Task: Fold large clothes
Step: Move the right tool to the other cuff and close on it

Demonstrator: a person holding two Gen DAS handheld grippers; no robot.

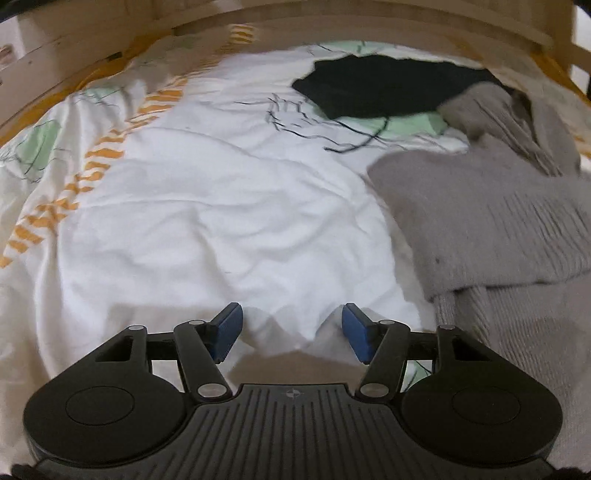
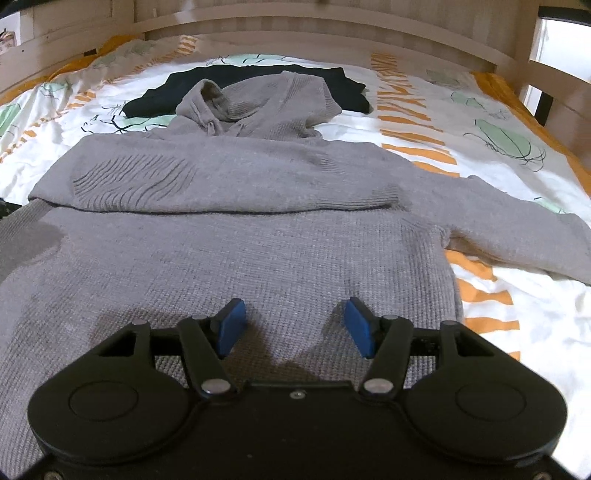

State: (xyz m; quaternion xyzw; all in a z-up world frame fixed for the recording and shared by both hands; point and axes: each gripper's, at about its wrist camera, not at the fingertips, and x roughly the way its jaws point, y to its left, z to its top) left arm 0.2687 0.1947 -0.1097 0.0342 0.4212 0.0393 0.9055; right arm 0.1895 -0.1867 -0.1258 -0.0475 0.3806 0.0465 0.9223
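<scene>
We find both jaws released, the left gripper [image 1: 291,332] over bare duvet [image 1: 192,206], the right gripper [image 2: 293,328] over the grey hooded sweater [image 2: 240,251] mid-bed, one sleeve folded across; next we judge the outstretched sleeve [image 2: 517,236] needs grasping.

A hooded sweater [image 2: 236,236] is laid flat on a bed cover [image 2: 498,306], one sleeve [image 2: 229,181] folded across its body. A folded garment [image 2: 351,92] lies behind its hood [image 2: 255,103]; a wooden bed frame [image 2: 295,33] stands behind that.
</scene>
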